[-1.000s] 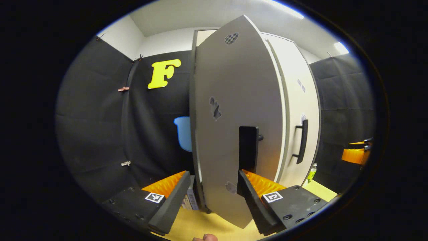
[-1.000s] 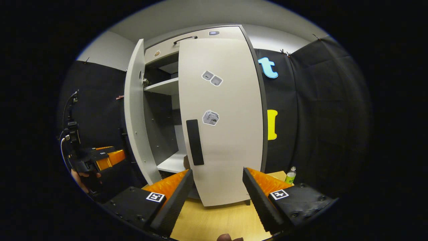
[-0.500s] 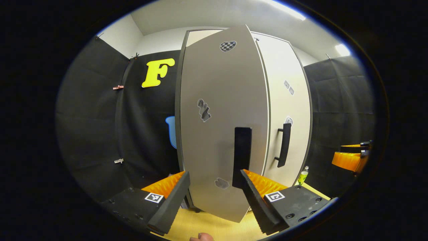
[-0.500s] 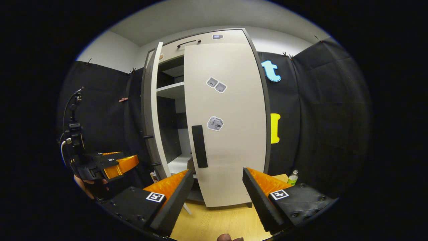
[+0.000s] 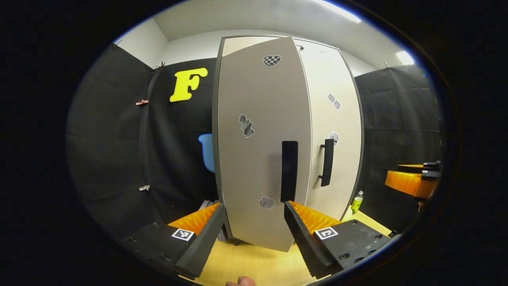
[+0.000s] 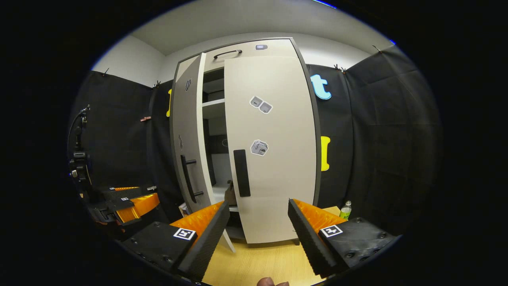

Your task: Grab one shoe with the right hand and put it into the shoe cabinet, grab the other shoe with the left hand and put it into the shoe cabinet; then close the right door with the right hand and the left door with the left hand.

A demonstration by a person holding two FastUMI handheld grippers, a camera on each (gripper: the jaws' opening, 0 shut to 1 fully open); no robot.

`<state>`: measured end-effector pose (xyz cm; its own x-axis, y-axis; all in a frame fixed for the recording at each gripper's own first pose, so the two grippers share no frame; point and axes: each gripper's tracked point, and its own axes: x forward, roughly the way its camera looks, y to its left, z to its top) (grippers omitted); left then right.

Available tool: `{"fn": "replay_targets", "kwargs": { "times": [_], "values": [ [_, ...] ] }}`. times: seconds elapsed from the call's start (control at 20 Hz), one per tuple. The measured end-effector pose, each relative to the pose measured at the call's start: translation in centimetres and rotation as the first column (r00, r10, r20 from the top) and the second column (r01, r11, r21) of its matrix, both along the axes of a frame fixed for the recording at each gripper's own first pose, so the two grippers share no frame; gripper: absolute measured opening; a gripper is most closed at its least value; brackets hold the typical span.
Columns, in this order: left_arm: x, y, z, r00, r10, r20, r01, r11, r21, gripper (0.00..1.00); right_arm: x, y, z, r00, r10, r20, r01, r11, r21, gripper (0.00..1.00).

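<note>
Closing the left door point(image 5: 258, 151): my left tool point(image 5: 250, 234) is spread, nothing pinched, the door's lower edge between its fingers. The door is still ajar in the right gripper view; the right door point(image 6: 274, 151) looks shut. My right tool point(image 6: 258, 234) is spread and empty, backed off. Risk: the door stops short of its frame or bounces back if I push too softly. Shoes in the shoe cabinet point(image 6: 214, 115) are mostly hidden; a brownish bit shows in the gap.

Light wooden floor point(image 6: 258, 262) carries the shoe cabinet point(image 6: 274, 159) on short feet; a green-labelled bottle point(image 6: 345, 209) stands on it just beside the cabinet's right side.
</note>
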<state>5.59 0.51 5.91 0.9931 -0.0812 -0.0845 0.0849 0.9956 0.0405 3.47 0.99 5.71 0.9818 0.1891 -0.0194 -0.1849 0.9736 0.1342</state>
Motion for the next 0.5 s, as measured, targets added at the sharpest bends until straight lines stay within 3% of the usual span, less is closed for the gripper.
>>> {"fn": "replay_targets", "kwargs": {
  "times": [0.5],
  "values": [
    [-3.0,0.1,-0.6,1.0,-0.006,0.005,0.006,1.0,-0.006,0.95,-2.6,0.4,-1.1,0.999,-0.043,-0.006,0.043,0.999,-0.018,0.98]
  ]
}}
